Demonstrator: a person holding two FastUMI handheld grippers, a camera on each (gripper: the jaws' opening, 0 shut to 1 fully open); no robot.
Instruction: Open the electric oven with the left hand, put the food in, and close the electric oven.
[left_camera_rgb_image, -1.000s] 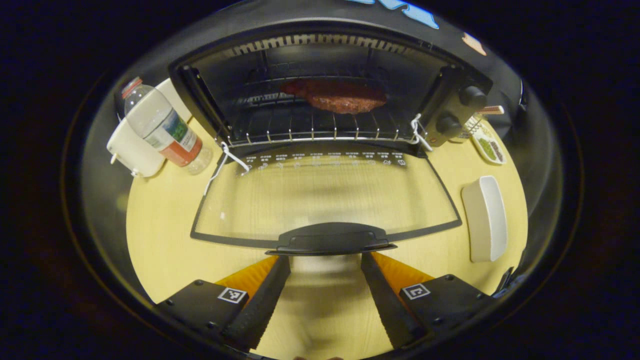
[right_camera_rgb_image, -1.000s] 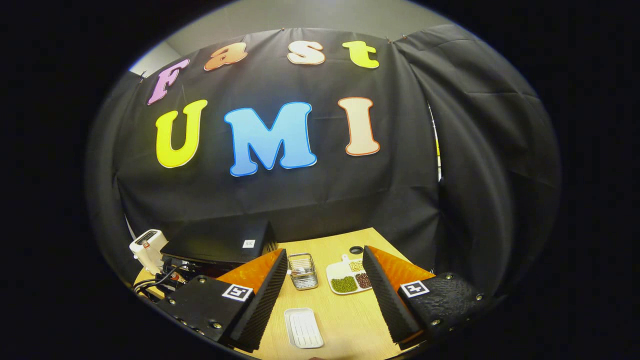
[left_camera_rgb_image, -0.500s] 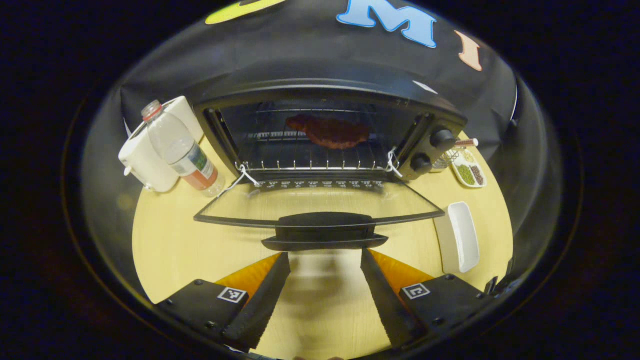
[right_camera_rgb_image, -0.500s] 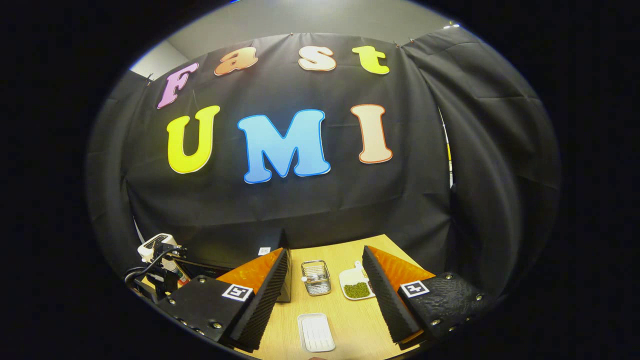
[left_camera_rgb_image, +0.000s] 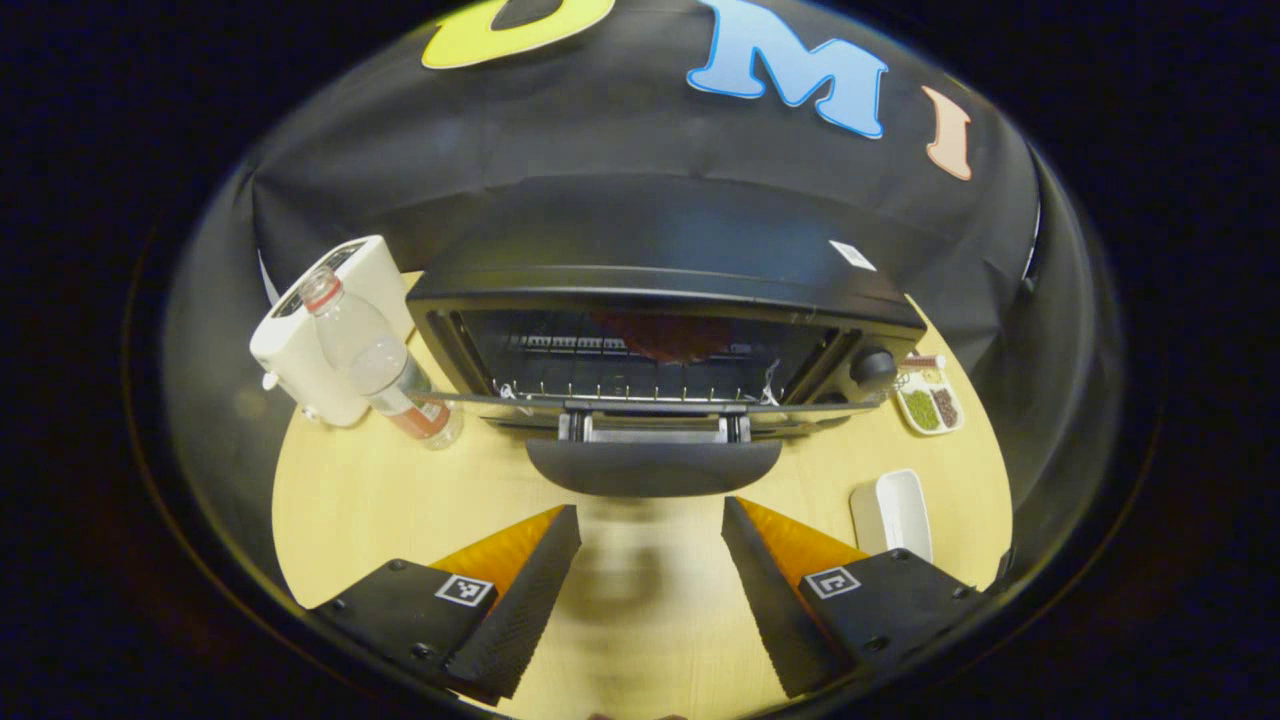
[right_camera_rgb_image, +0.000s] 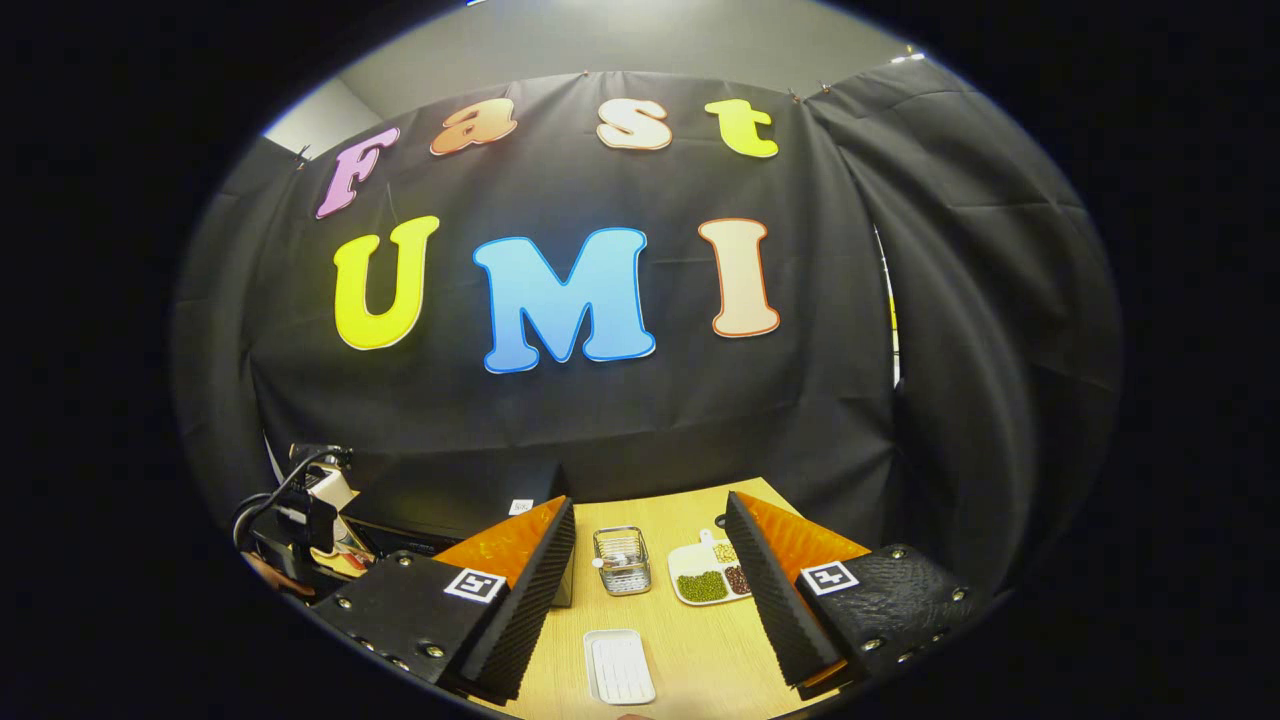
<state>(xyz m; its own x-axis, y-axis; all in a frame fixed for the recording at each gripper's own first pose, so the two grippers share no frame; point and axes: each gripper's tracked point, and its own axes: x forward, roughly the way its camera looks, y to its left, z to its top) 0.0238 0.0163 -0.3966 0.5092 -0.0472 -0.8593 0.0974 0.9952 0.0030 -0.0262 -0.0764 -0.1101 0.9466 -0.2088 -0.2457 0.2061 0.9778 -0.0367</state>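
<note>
Oven (left_camera_rgb_image: 660, 300) sits straight ahead of my wide-open, empty left gripper (left_camera_rgb_image: 650, 590), its door (left_camera_rgb_image: 650, 405) dropped level, handle (left_camera_rgb_image: 652, 466) toward me and food (left_camera_rgb_image: 665, 335) on the rack inside, so I judge closing comes next: lift that handle up.

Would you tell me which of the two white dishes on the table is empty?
The plain rectangular white tray, nearest the left gripper, is empty. The other, the divided white plate beside the oven, holds green and dark beans.
</note>
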